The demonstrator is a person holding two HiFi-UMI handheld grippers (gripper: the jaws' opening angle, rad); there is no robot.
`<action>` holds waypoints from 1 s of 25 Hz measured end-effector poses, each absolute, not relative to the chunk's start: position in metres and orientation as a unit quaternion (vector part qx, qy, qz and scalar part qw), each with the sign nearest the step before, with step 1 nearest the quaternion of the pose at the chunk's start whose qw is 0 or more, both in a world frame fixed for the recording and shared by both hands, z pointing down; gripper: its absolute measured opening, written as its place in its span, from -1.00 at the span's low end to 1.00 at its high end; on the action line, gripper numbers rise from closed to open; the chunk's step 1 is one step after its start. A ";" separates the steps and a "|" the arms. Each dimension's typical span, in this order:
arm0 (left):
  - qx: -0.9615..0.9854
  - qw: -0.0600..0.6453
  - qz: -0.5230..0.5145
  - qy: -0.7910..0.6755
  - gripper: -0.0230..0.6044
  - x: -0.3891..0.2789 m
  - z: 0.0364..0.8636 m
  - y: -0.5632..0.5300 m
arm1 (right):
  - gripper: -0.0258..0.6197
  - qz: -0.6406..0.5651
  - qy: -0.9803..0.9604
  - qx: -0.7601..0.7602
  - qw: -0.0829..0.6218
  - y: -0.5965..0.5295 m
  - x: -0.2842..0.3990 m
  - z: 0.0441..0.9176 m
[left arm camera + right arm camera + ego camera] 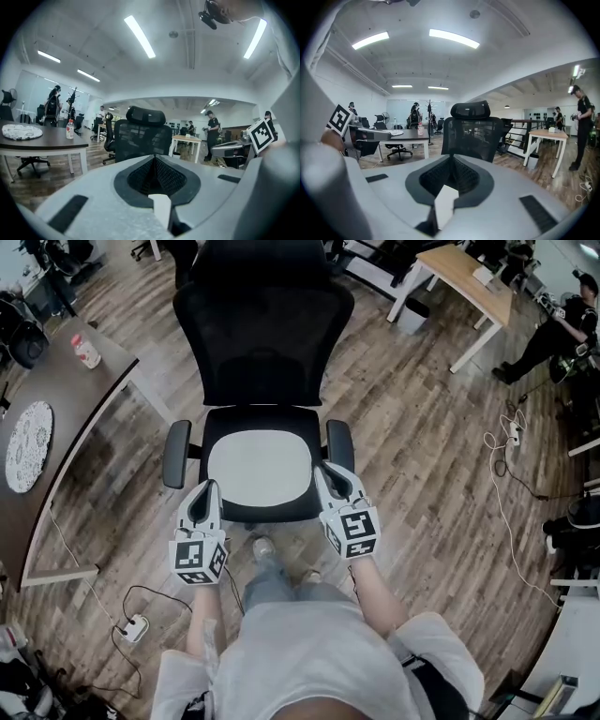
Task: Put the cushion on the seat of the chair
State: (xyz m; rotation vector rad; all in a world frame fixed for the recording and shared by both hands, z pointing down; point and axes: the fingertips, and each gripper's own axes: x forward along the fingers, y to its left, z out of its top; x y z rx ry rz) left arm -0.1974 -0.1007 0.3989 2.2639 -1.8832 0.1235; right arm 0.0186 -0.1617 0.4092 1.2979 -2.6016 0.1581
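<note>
While the pale cushion [260,468] lies flat on the seat of the black chair [262,343], the left gripper [210,487] and right gripper [322,472] sit by its front corners. Both grippers have their jaws pressed together.

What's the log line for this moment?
cushion on seat | left gripper shut on cushion | right gripper shut on cushion
</note>
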 end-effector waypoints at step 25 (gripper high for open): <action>0.756 0.014 -0.007 -0.654 -0.89 -0.157 0.296 -0.034 | -0.84 -0.021 -0.897 0.441 0.025 -0.096 0.062 0.300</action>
